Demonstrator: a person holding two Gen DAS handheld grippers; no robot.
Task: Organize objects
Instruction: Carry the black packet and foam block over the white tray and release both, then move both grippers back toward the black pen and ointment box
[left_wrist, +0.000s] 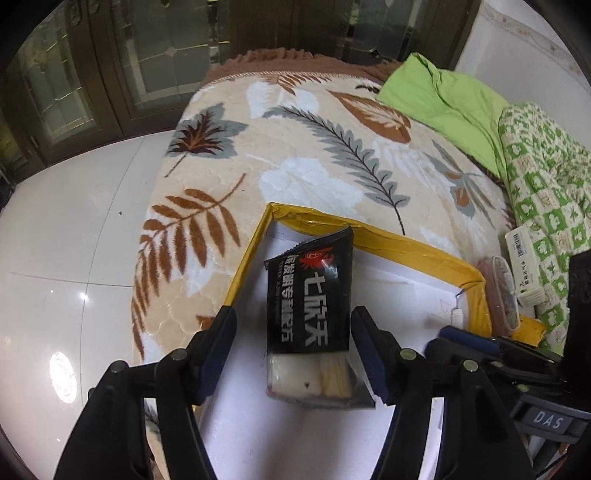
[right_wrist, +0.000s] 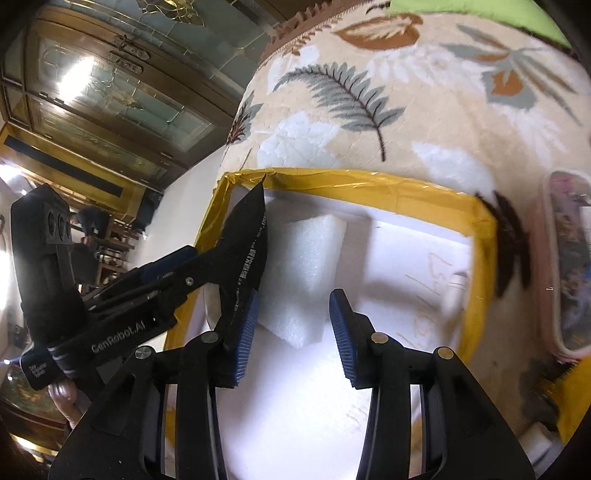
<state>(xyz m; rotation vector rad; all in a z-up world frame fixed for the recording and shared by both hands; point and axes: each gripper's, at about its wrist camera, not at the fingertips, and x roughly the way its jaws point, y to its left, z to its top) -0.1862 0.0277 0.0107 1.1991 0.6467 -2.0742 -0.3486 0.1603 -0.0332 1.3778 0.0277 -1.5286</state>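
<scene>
A white foam box with a yellow-taped rim (left_wrist: 402, 251) (right_wrist: 369, 181) lies on a leaf-patterned blanket. A black snack packet (left_wrist: 310, 314) with white Chinese lettering stands in the box between my left gripper's (left_wrist: 291, 354) fingers, which are open around it with gaps on both sides. In the right wrist view the packet (right_wrist: 247, 251) shows edge-on at the box's left side. My right gripper (right_wrist: 291, 328) is open over a white foam block (right_wrist: 303, 273) inside the box, not touching it.
A pink pencil case (left_wrist: 500, 295) (right_wrist: 569, 266) and a white barcode carton (left_wrist: 524, 266) lie right of the box. Green bedding (left_wrist: 443, 103) is piled at the back right. White tiled floor (left_wrist: 74, 258) and wooden glass doors are to the left.
</scene>
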